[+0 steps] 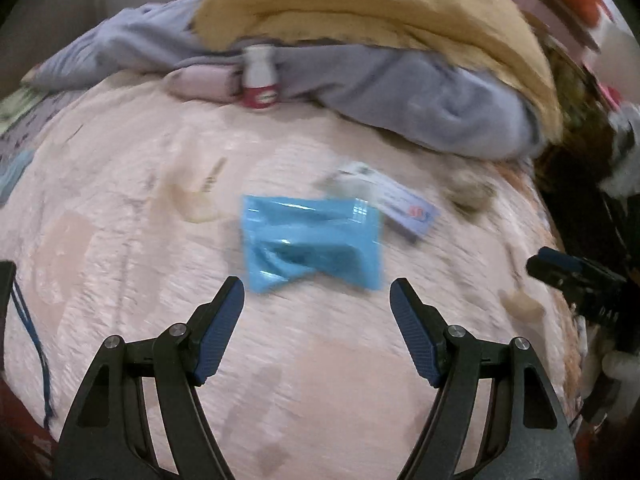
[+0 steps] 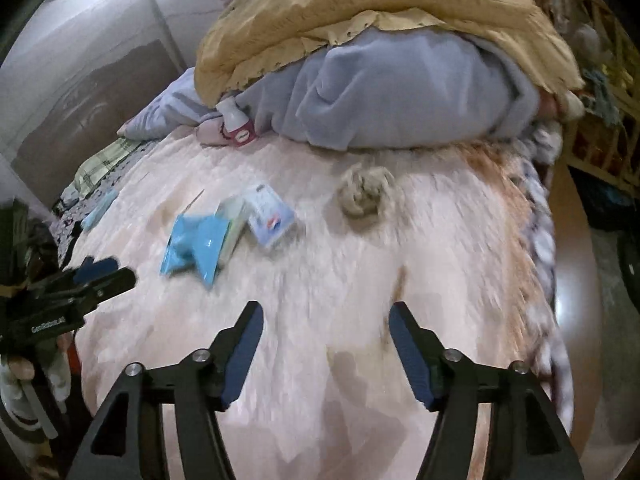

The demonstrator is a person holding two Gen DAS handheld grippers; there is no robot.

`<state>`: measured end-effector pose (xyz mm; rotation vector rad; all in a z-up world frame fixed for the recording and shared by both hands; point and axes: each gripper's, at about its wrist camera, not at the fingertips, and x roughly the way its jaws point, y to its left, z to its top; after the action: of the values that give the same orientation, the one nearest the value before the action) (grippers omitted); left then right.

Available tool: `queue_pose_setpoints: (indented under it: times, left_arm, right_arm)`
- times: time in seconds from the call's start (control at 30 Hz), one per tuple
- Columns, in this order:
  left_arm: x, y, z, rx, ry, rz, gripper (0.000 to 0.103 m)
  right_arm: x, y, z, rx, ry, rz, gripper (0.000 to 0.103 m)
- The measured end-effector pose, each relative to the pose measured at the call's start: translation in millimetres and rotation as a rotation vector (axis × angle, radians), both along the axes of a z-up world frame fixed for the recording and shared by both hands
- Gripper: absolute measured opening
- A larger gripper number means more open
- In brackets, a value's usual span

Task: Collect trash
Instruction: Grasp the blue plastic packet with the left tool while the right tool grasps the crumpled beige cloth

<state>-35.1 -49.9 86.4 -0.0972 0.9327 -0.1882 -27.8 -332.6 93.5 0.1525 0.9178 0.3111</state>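
1. A crinkled, glossy blue plastic wrapper (image 1: 311,245) is seen lying on the plush pink blanket (image 1: 320,380), just ahead of the left gripper (image 1: 317,294), whose jaws are spread and empty.
2. A small white carton (image 2: 270,215) with a blurred red-blue logo is seen touching the wrapper.
3. The right gripper (image 2: 326,318) is likewise held released, nothing between its jaws.
4. "GenRobot.AI" is read on the left gripper's body.

A bedroom in a home: a bed covered with a pale pink fuzzy blanket (image 2: 340,320) fills both views. Bedding is heaped at its far end, a mustard quilt (image 2: 360,12) over a grey-blue fleece blanket (image 2: 400,92). A plaid sheet (image 2: 100,164) shows at the bed's edge beside a light wall (image 2: 80,60), and wooden slats (image 2: 600,80) stand alongside.
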Motion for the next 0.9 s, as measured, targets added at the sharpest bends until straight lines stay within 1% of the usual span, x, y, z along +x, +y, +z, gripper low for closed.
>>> queue_pose_setpoints:
  times: [0.13, 0.23, 0.4, 0.53, 0.6, 0.63, 0.67, 0.7, 0.73, 0.77, 0.8, 0.9]
  left_arm:
    - [26.8, 34.5, -15.6, -0.078, 0.029, 0.04, 0.075]
    - [45.0, 46.1, -28.3, -0.123, 0.055, 0.041, 0.075]
    - [71.9, 48.3, -51.2, -0.161, 0.09, 0.0, 0.075]
    - [86.5, 37.7, -65.4, -0.235, 0.12, -0.076, 0.075]
    - [89.0, 33.3, -67.6, -0.27, 0.121, -0.097, 0.074]
    - [89.0, 29.4, -67.8, -0.278, 0.122, -0.11, 0.067]
    - [88.5, 26.8, -66.9, -0.286, 0.118, -0.122, 0.056]
    - [86.8, 23.5, -65.0, -0.293, 0.117, -0.14, 0.031]
    - [84.4, 18.7, -62.7, -0.286, 0.125, -0.159, 0.019]
    - [80.3, 15.5, -59.5, -0.281, 0.122, -0.174, 0.013]
    - [76.1, 12.8, -56.2, -0.273, 0.117, -0.183, 0.004]
    - [58.3, 6.5, -44.8, -0.288, 0.118, -0.215, 0.002]
  right_arm:
    - [41.4, 4.0, -5.6, -0.022, -0.003, -0.028, 0.064]
    - [70.7, 2.2, -13.3, -0.042, 0.006, -0.056, 0.064]
    - [109.0, -4.0, -30.7, -0.012, 0.041, -0.088, 0.064]
    - [120.6, -6.1, -41.9, 0.036, 0.049, -0.088, 0.063]
    - [120.1, -6.6, -44.5, 0.038, 0.044, -0.091, 0.046]
    - [118.7, -7.1, -44.6, 0.034, 0.04, -0.093, 0.038]
    - [115.7, -7.9, -42.9, 0.044, 0.028, -0.092, 0.033]
    - [111.4, -8.2, -40.0, 0.049, 0.017, -0.09, 0.032]
    - [105.8, -8.8, -35.9, 0.05, 0.005, -0.084, 0.03]
    - [98.7, -9.3, -31.3, 0.051, -0.008, -0.078, 0.03]
    - [89.5, -10.0, -25.0, 0.058, -0.021, -0.069, 0.03]
    - [65.9, -9.0, -10.9, 0.069, -0.048, -0.046, 0.03]
